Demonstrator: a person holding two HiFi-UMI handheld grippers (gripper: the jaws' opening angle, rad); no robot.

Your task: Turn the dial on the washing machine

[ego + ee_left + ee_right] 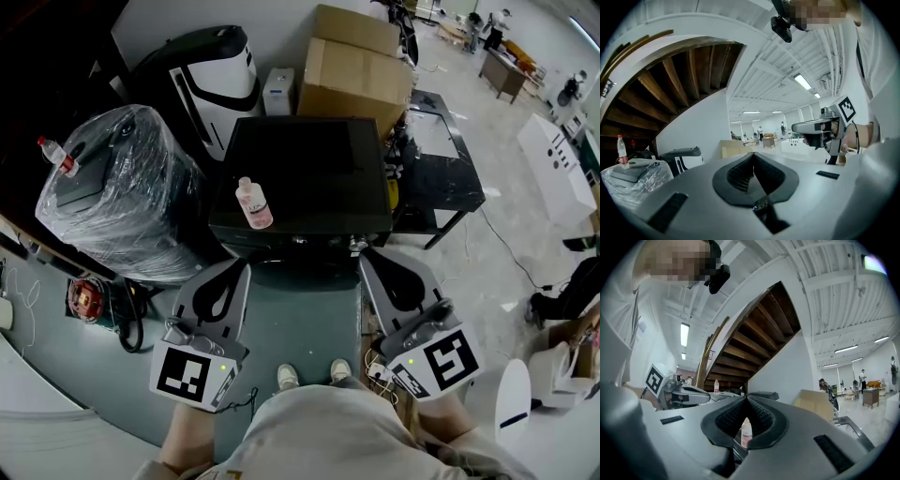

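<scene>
Straight ahead stands the boxy black washing machine (300, 173), heavy and fixed, with a plastic-wrapped bulk (122, 187) crowding its left and a black table (445, 178) its right. My left gripper (243, 267) and right gripper (367, 256) hang near its front, jaws pressed together, empty. I take the small nub at the front edge for the dial (355, 244): likely stiff and smooth, best pinched across its rim.
</scene>
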